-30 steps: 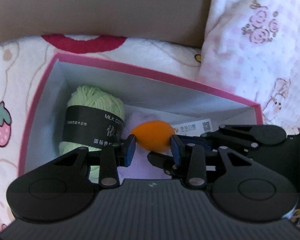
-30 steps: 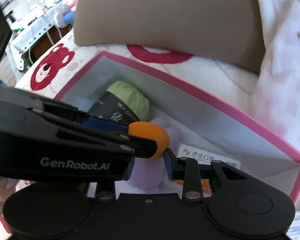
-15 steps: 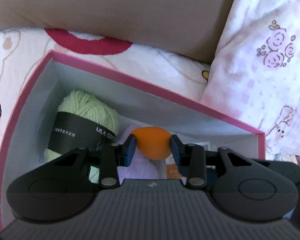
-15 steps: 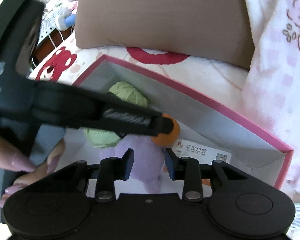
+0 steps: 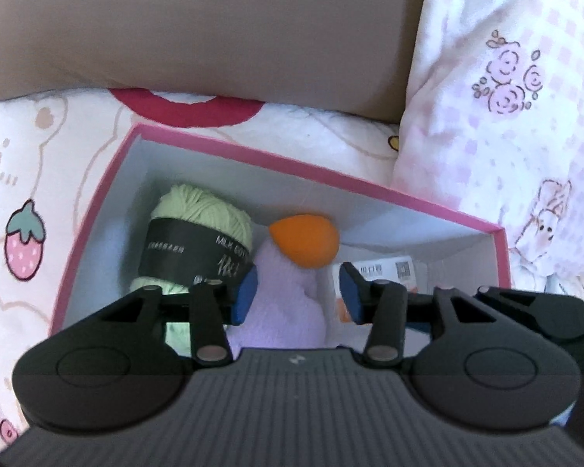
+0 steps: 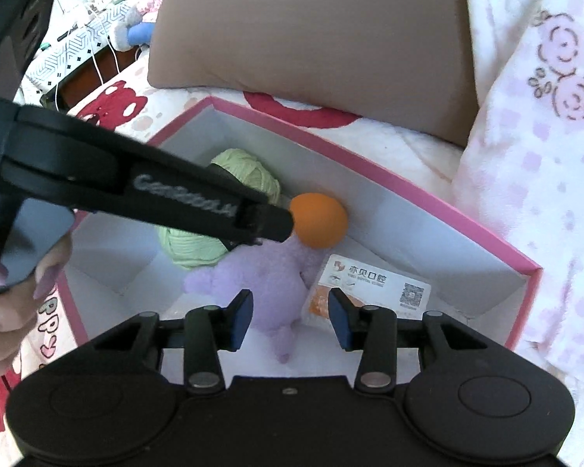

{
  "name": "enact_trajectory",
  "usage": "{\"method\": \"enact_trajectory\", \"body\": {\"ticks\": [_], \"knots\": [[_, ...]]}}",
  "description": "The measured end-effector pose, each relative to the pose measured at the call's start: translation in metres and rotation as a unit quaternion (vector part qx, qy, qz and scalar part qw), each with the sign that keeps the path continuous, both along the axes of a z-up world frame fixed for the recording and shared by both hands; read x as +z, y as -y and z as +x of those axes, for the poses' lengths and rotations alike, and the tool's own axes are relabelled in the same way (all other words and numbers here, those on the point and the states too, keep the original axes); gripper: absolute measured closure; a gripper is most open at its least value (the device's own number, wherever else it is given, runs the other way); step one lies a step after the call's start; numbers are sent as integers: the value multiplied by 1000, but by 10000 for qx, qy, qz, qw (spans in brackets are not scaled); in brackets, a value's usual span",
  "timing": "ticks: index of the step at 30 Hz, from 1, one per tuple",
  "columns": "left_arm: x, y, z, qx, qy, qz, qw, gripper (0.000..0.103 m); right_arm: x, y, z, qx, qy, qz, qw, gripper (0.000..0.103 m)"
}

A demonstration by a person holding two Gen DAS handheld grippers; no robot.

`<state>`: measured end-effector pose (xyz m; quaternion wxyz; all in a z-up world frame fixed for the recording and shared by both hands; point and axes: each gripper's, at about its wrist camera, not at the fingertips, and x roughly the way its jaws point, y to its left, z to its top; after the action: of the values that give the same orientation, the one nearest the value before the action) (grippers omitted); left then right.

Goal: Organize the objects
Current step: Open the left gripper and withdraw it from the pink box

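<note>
A pink box (image 5: 229, 161) with white inner walls is sitting open on a bedspread (image 5: 27, 179) printed with strawberries and bears. Inside it, a ball of green yarn (image 5: 198, 233) in a black band is lying toward the left end, a lilac plush toy (image 5: 284, 303) is lying beside it in the middle, and a white packet (image 6: 377, 284) with orange print is lying flat toward the right end, touching the plush.

The orange egg (image 5: 305, 239), the thing being put away, is resting in the box on top of the plush, against the far wall, just right of the yarn.

The left gripper (image 5: 298, 292) is hanging over the box with its blue pads apart and its jaws opening; the egg is lying beyond the pads, clear of them, with only the plush showing below the gap. In the right wrist view its black finger is reaching in from the left, its tip right at the egg, and a hand (image 6: 15, 303) is gripping its handle at the left edge.

The right gripper (image 6: 290, 317) is hanging over the near side of the box, jaws opening, fingers apart with nothing between them; the plush and the packet are lying below.

A brown cushion (image 5: 214, 31) is standing behind the box, and a pink checked blanket (image 5: 506, 116) is bunching up on the right
</note>
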<state>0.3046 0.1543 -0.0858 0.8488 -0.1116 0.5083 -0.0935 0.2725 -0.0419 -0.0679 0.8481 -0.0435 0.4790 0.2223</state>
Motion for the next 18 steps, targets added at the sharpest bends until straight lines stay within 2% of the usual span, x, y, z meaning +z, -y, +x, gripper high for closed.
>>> {"method": "enact_trajectory", "body": {"ticks": [5, 7, 11, 14, 18], "knots": [[18, -2, -17, -82, -245, 83, 9996, 54, 20, 9, -18, -14, 235, 108, 9997, 55], [30, -2, -27, -148, -215, 133, 9996, 52, 30, 13, -25, 4, 332, 176, 9993, 54], [57, -3, -59, -230, -58, 154, 9996, 41, 47, 19, -44, -125, 158, 366, 9991, 43], [73, -5, -87, -323, 81, 109, 9994, 37, 59, 32, -64, -218, 136, 662, 9975, 27], [89, 1, -121, -429, 309, 378, 9979, 34, 75, 37, -95, -244, 285, 553, 9978, 22]]}}
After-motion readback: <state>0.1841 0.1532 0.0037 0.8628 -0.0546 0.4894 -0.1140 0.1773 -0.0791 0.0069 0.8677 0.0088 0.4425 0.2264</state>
